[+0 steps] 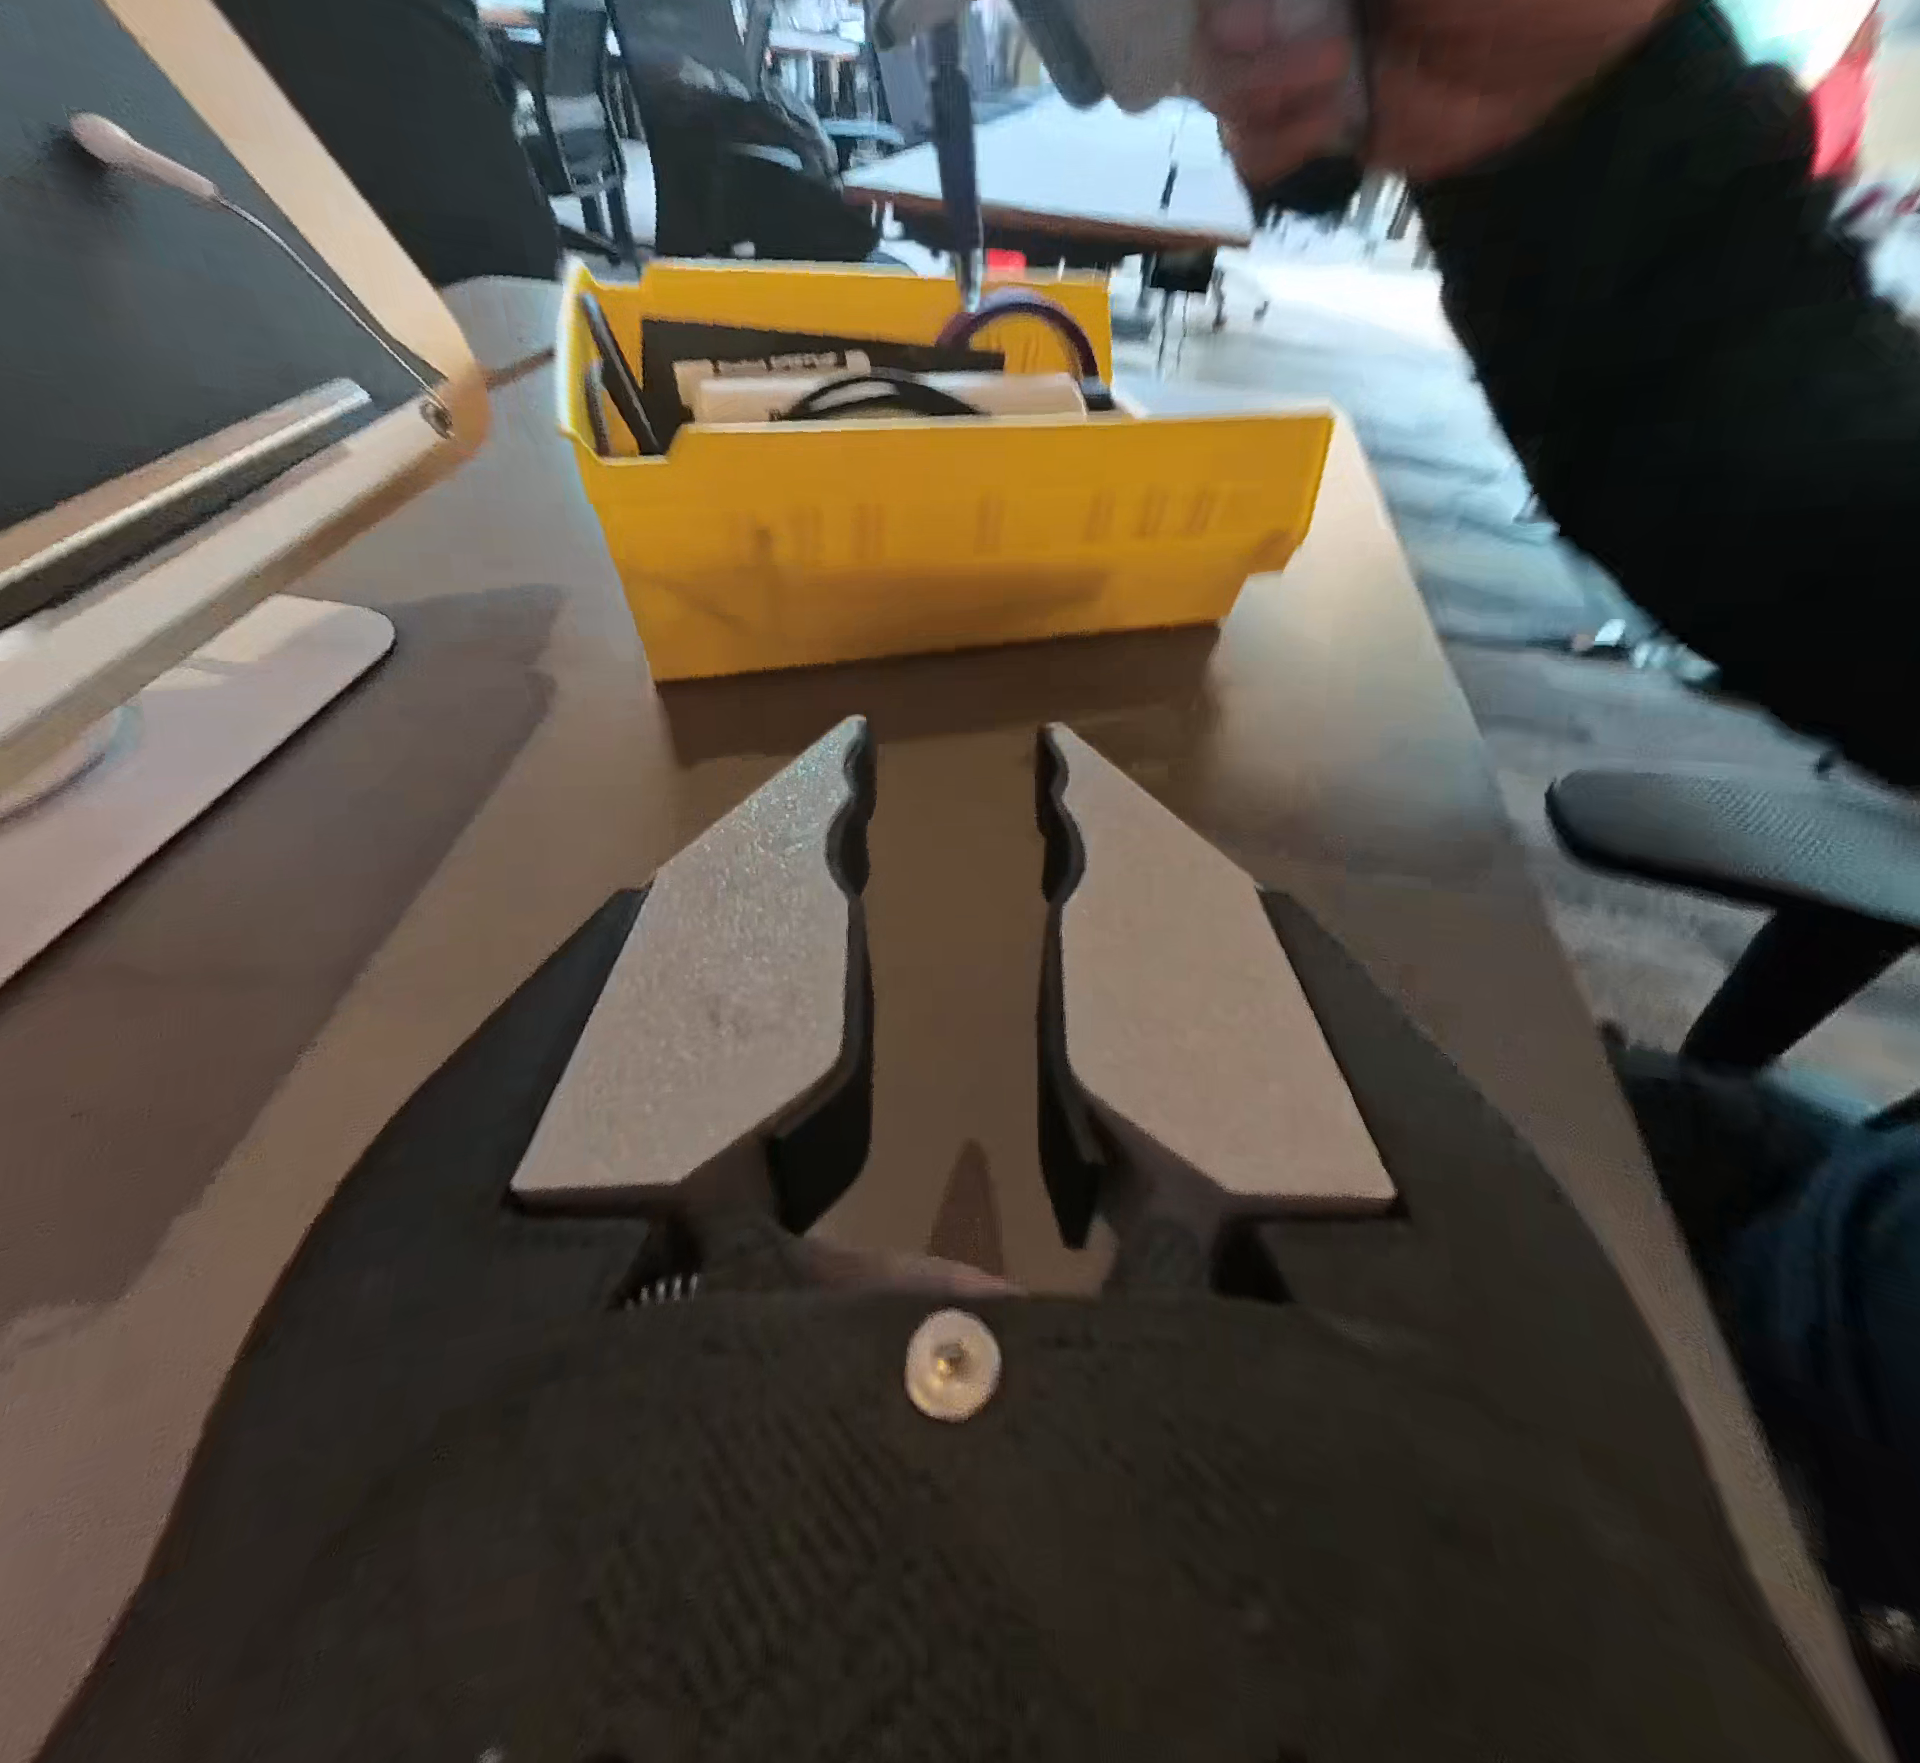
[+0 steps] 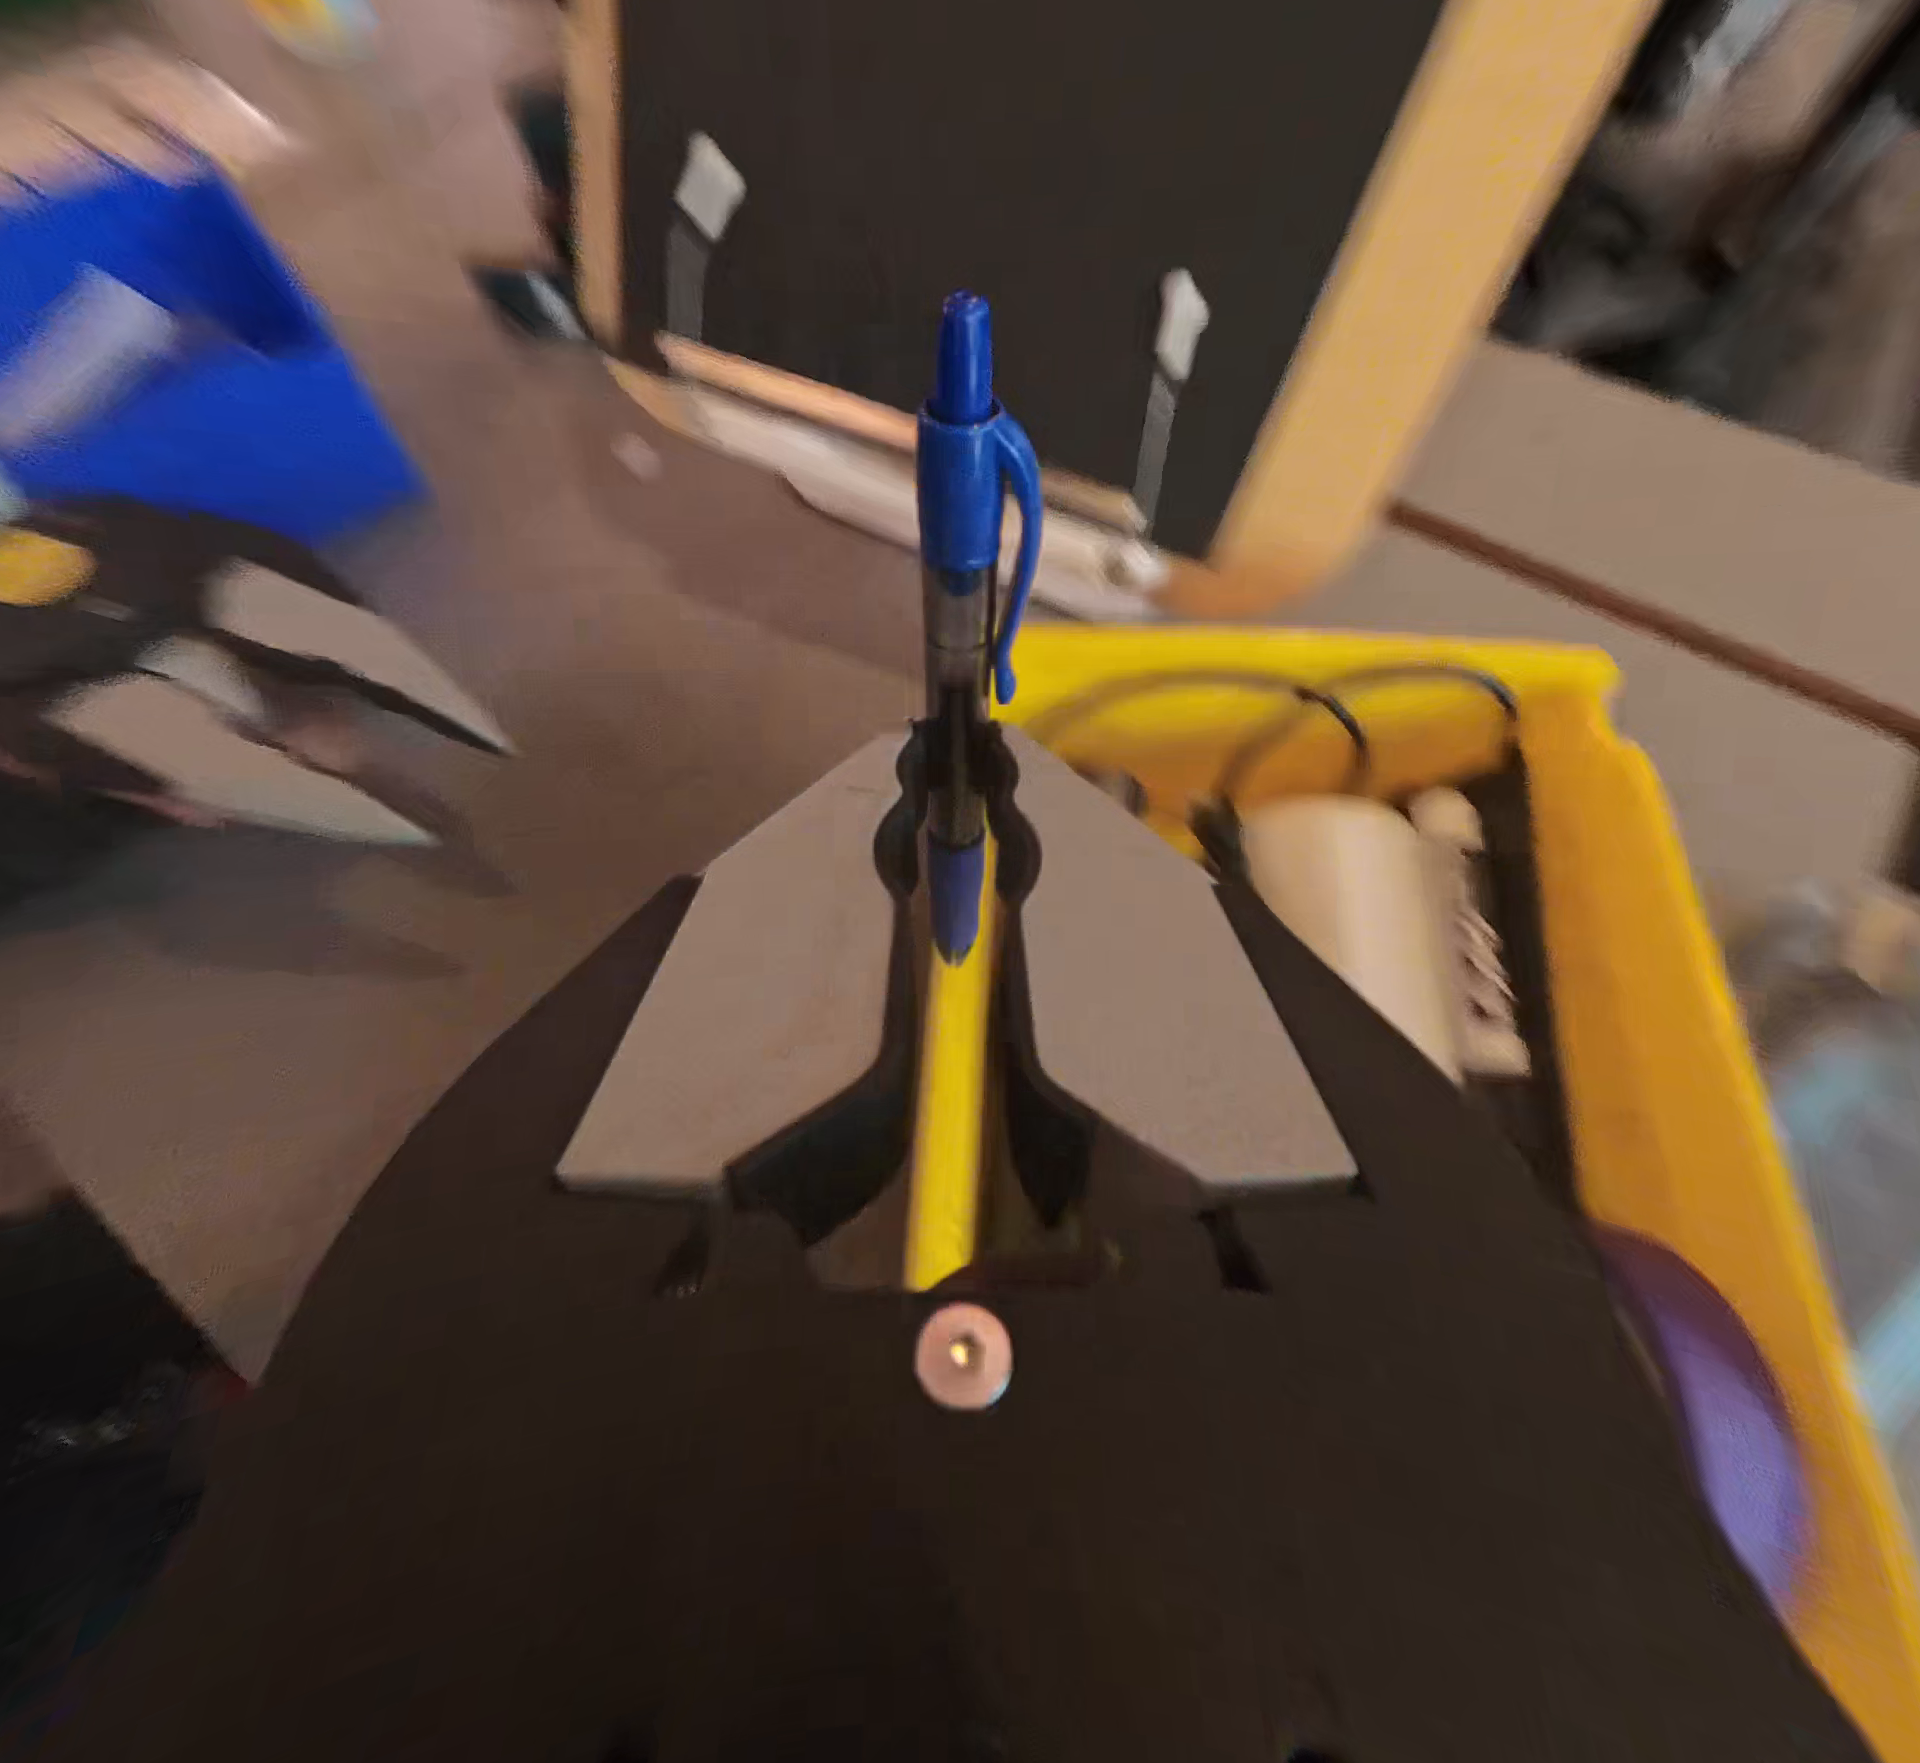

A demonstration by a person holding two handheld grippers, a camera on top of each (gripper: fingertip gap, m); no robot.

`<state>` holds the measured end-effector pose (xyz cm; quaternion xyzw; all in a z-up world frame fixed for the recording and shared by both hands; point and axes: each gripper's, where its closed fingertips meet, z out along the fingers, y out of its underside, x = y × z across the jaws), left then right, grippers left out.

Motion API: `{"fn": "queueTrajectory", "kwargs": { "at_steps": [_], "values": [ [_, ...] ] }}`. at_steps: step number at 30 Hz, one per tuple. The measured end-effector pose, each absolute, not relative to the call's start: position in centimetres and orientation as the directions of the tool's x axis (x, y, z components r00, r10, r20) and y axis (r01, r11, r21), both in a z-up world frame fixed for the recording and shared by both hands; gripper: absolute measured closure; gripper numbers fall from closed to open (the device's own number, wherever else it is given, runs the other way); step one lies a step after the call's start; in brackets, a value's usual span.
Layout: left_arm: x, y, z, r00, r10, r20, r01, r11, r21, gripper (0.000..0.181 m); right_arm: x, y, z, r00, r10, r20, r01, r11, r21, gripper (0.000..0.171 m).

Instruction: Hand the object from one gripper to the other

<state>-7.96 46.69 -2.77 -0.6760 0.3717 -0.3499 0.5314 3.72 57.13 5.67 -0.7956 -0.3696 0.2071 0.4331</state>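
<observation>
Your right gripper (image 2: 956, 778) has its jaws clamped on the blue pen (image 2: 961, 508) at mid-barrel, above the yellow bin (image 2: 1621, 986), leaving the clip end free for the other side to take. Your left gripper (image 1: 956, 778) waits low over the desk (image 1: 1340, 778), jaws parted and empty.

A blue clip-top pen (image 2: 961, 591) stands upright, pinched in the right claw (image 2: 956, 747).

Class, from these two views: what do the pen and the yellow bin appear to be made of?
Pen: likely plastic, with a glossy blue cap and clip and a see-through smoky barrel, held in the right tool.
Yellow bin: probably moulded plastic, with an even matte colour, ribbed walls and thin rims.
</observation>
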Motion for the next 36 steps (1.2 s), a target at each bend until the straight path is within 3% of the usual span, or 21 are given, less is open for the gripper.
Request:
{"fn": "queueTrajectory", "kwargs": {
  "at_steps": [5,7,9,13,18,22,29,31,36],
  "values": [
    [-6.8,46.2,-5.3,0.473,-0.876,-0.096,-0.317,-0.068,-0.946,0.153,9.0,58.6,-4.1,0.708,0.702,0.08,0.641,-0.591,-0.489,0.164],
    [-6.5,46.1,-6.0,0.467,-0.878,-0.106,-0.345,-0.07,-0.936,0.151,9.5,58.6,-6.2,0.707,0.7,0.099,0.666,-0.612,-0.427,0.133],
    [-6.7,46.5,-6.9,0.476,-0.87,-0.124,-0.38,-0.076,-0.922,0.15,9.2,59.3,-6.0,0.723,0.679,0.125,0.643,-0.597,-0.48,0.132],
    [-7.5,47.6,-7.7,0.511,-0.846,-0.151,-0.409,-0.085,-0.909,0.15,6.3,60.7,-2.1,0.753,0.641,0.148,0.537,-0.47,-0.7,0.132],
    [-8.5,48.8,-7.6,0.575,-0.808,-0.129,-0.386,-0.129,-0.913,0.15,-2.4,57.4,2.3,0.631,0.776,0.021,0.373,-0.279,-0.885,0.128],
    [-9.6,50.0,-7.6,0.644,-0.759,-0.099,-0.356,-0.183,-0.916,0.146,-9.1,55.0,-0.8,0.49,0.868,-0.078,0.384,-0.295,-0.875,0.112],
    [-10.8,50.9,-7.9,0.691,-0.718,-0.084,-0.347,-0.227,-0.91,0.134,-14.2,57.4,-8.5,0.489,0.871,-0.043,0.407,-0.271,-0.872,0.119],
    [-10.9,51.0,-8.1,0.69,-0.718,-0.092,-0.361,-0.232,-0.903,0.132,-14.1,57.5,-10.8,0.477,0.879,-0.01,0.49,-0.275,-0.827,0.12],
    [-11.4,51.0,-8.1,0.686,-0.695,-0.215,-0.458,-0.183,-0.87,0.127,-13.9,57.5,-11.1,0.466,0.885,0.017,0.521,-0.259,-0.813,0.119]
  ]
}}
